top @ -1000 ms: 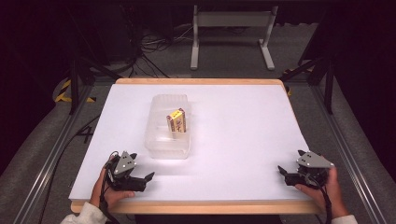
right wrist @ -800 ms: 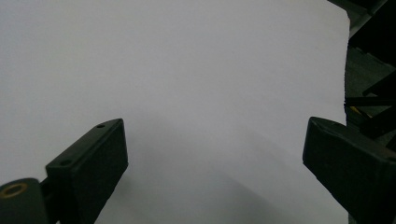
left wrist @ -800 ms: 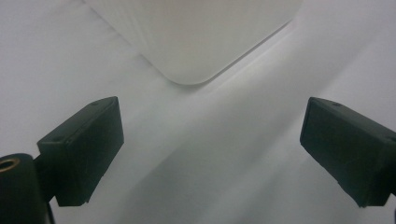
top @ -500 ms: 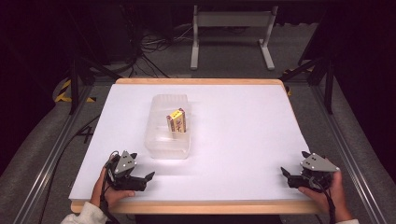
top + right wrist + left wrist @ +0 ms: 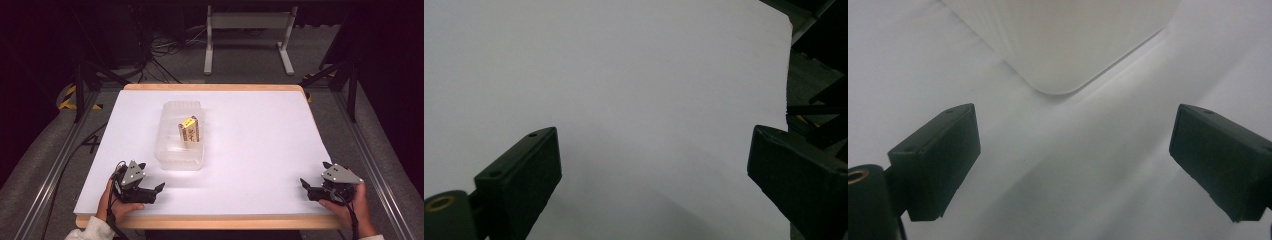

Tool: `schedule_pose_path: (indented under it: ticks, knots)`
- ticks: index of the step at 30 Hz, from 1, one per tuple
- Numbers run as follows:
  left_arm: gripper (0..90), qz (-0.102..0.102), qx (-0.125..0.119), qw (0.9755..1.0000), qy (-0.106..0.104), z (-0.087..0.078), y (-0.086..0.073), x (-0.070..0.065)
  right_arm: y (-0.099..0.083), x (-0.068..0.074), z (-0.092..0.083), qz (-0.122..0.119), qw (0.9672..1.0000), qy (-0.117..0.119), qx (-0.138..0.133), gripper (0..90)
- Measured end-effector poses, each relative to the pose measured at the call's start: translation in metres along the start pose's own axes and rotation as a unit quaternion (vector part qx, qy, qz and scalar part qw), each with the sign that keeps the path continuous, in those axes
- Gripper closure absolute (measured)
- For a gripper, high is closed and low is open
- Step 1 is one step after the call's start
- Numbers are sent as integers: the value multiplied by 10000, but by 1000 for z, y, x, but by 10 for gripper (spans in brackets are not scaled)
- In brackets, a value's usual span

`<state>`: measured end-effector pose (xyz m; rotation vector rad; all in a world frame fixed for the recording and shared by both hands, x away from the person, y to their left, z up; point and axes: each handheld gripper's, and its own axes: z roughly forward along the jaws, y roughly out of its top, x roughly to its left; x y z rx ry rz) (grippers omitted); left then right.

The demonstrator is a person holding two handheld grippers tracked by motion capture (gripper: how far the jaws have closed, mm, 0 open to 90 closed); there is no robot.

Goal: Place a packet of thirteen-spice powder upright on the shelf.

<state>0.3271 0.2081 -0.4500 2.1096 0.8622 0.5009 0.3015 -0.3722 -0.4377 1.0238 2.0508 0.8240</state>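
Only the right tool [image 5: 306, 188] has drifted slightly rightward; the left tool [image 5: 156, 191] stays put. Both gape wide, empty. Clear box [image 5: 180, 134] runs lengthwise away from the person, yellow carton [image 5: 190, 129] upright inside.

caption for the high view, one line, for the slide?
Both grippers, left and right, rest open at the near edge of a white table; a clear plastic container holds a small yellow box.

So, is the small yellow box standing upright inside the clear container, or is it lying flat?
Upright. The yellow box stands on end inside the clear container, rising above its rim.
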Motion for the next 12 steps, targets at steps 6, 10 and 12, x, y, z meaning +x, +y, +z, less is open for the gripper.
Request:
schedule_pose_path:
  ticks: [6, 10, 12]
  knots:
    - [68, -27, -28, 10000, 52, 0, 1, 1, 5, 2, 0, 89, 9999, 76, -23, 80]
    - [68, -13, -76, 9999, 81, -1, 3, 0, 7, 6, 1, 22, 9998, 178, 107, 82]
    - [68, -32, -30, 10000, 85, 1, 2, 0, 11, 10, 0, -21, 9996, 207, 170, 67]
